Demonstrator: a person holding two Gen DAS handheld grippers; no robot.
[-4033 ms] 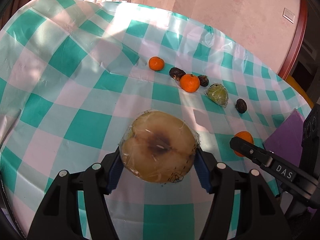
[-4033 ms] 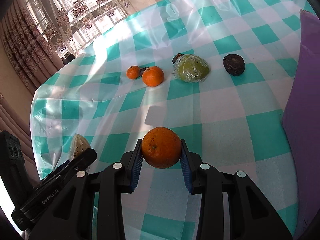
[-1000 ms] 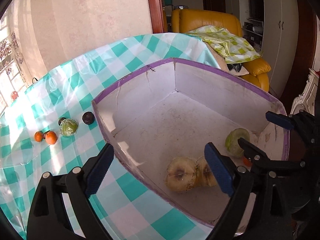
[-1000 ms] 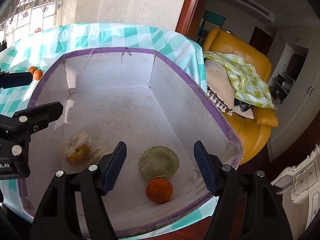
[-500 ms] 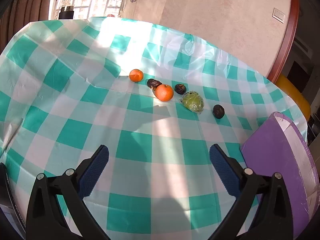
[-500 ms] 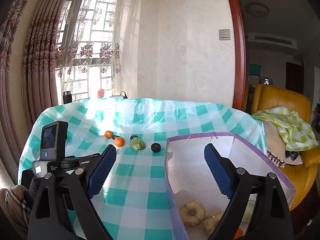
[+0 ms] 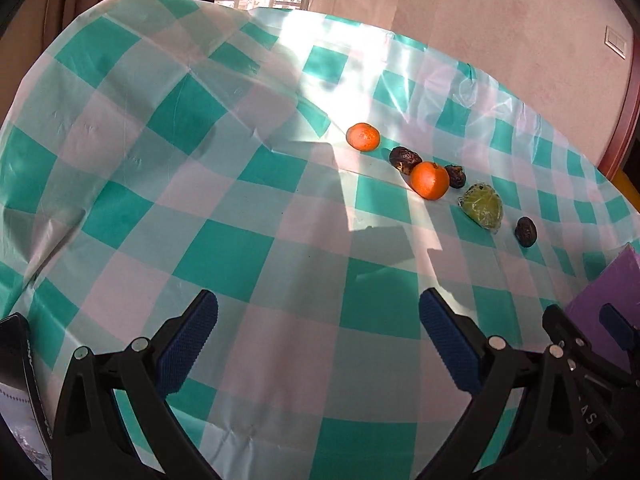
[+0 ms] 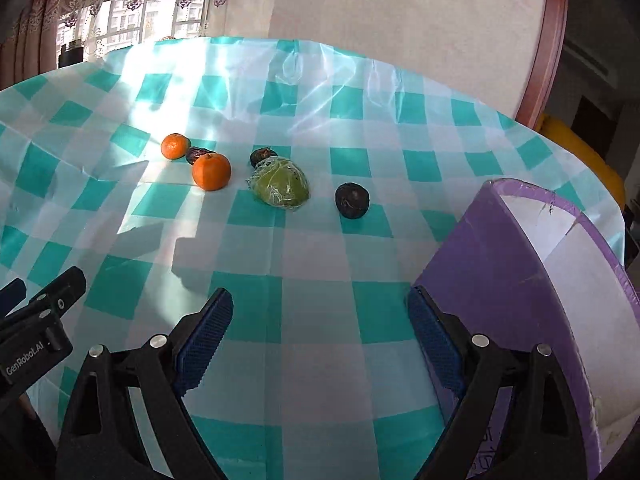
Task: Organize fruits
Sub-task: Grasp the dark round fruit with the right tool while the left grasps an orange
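Desk (image 7: 248, 256) (image 8: 316, 312) fills both views, draped in a glossy, creased plastic cloth of teal and white checks, with sun glare across the far part. Purple box (image 8: 532, 280) stands at the near right; only the right wrist view shows its open top, whitish scuffed inner walls and taped purple rim, while the left wrist view catches just a purple corner (image 7: 608, 292) at the right edge; its floor and contents are cut off from sight. Left hand-held gripper (image 7: 318, 336) hangs over bare cloth, jaws spread wide, nothing between the ribbed blue pads; right hand-held gripper (image 8: 320, 332) likewise spread wide and empty, its right finger close against the box's outer wall. Each view catches the other tool's black tip at its edge. Fruits lie in a loose row on the far cloth, well apart from both grippers. Green fruit half (image 7: 482, 210) (image 8: 280, 188), domed, wrapped in crinkled clear film, sits right of centre in the row. Larger orange (image 7: 430, 180) (image 8: 211, 171), round, pitted skin, sits left of it. Smaller orange (image 7: 363, 136) (image 8: 175, 146) at the far left end. Three dark wrinkled fruits, kind hard to make out: one (image 7: 405, 158) (image 8: 196, 155) between the oranges, half hidden behind the larger orange in the right wrist view; one (image 7: 456, 176) (image 8: 262, 157) just behind the green half; one (image 7: 526, 231) (image 8: 352, 201) alone at the right end, nearest the box.
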